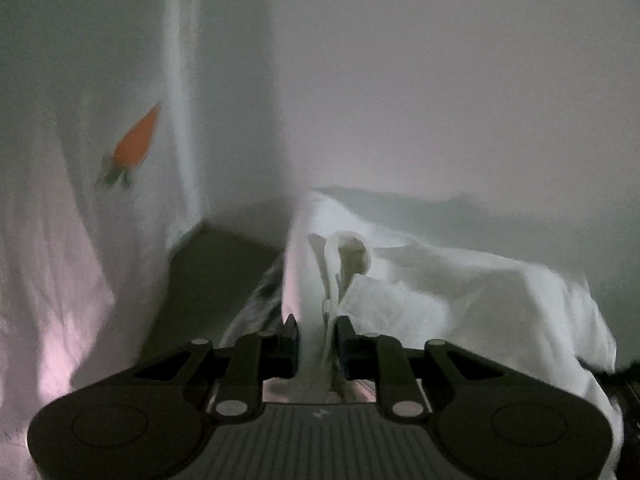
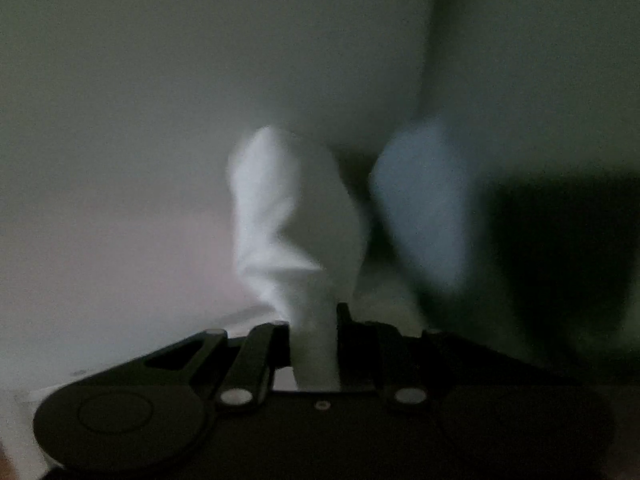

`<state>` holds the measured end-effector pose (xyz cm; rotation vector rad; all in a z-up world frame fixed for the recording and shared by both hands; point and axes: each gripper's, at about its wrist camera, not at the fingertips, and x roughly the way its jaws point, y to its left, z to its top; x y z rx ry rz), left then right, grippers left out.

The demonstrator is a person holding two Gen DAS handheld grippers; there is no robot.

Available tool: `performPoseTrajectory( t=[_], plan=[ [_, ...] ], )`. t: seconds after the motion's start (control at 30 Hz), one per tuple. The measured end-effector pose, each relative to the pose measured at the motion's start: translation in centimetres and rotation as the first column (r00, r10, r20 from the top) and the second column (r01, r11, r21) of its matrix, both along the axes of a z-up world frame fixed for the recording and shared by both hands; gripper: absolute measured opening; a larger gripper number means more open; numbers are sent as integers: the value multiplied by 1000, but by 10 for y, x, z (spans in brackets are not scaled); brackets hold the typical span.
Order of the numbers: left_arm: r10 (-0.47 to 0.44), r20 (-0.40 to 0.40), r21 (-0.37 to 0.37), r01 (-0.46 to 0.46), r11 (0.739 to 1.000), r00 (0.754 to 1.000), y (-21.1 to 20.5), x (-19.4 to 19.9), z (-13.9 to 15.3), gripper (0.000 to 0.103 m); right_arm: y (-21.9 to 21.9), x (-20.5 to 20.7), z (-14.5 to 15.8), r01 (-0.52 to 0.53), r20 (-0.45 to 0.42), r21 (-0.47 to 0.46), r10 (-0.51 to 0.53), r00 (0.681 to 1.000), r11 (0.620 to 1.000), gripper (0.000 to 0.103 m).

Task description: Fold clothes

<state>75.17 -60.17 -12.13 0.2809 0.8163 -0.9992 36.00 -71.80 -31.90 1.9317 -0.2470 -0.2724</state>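
Dim grey backdrop fills both blurred views while the left gripper [image 1: 316, 326] and right gripper [image 2: 314, 316] each pinch the white garment [image 1: 440, 288] at lower centre, where thin bunched cloth could probably slip free under a quick swing.

Both wrist views sit just behind their black jaws, very near, facing twelve o'clock into the same white fabric garment [image 1: 440, 280].
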Motion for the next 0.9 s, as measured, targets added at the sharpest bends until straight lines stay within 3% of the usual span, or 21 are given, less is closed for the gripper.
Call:
performPoseTrajectory(
  t=[0.07,0.13,0.37,0.43,0.5,0.67,0.73,0.8,0.87,0.9],
  plan=[
    [54,-45,-11,-55,998,998,6,12,-19,22,-7,-10,-14,-35,-89,-2,35,995,999,13],
    [58,-47,-11,-59,998,997,9,11,-32,25,-7,-13,-23,-40,-93,7,41,995,999,12],
    [83,13,-11,-83,996,996,15,-13,-27,36,-2,-8,12,-109,-236,-120,79,969,987,23],
    [119,15,-32,-118,992,993,20,-10,-21,43,-1,-8,25,-147,-287,-148,100,953,978,33],
    [165,18,-62,-163,985,986,25,-4,-12,44,0,-9,41,-201,-348,-171,131,928,965,51],
    [230,4,-186,-225,957,973,71,-50,15,56,14,-15,76,-313,-462,-244,173,870,918,74],
    [259,1,-232,-251,940,966,93,-75,24,62,24,-14,98,-394,-521,-309,192,831,866,84],
    [278,8,-252,-268,930,960,116,-104,35,70,35,-8,118,-484,-588,-375,201,783,790,100],
    [298,36,-260,-279,924,954,133,-131,42,70,52,3,140,-587,-689,-446,160,707,675,100],
    [312,55,-261,-287,921,949,147,-149,48,72,67,10,152,-653,-748,-484,112,654,582,100]
  ],
)
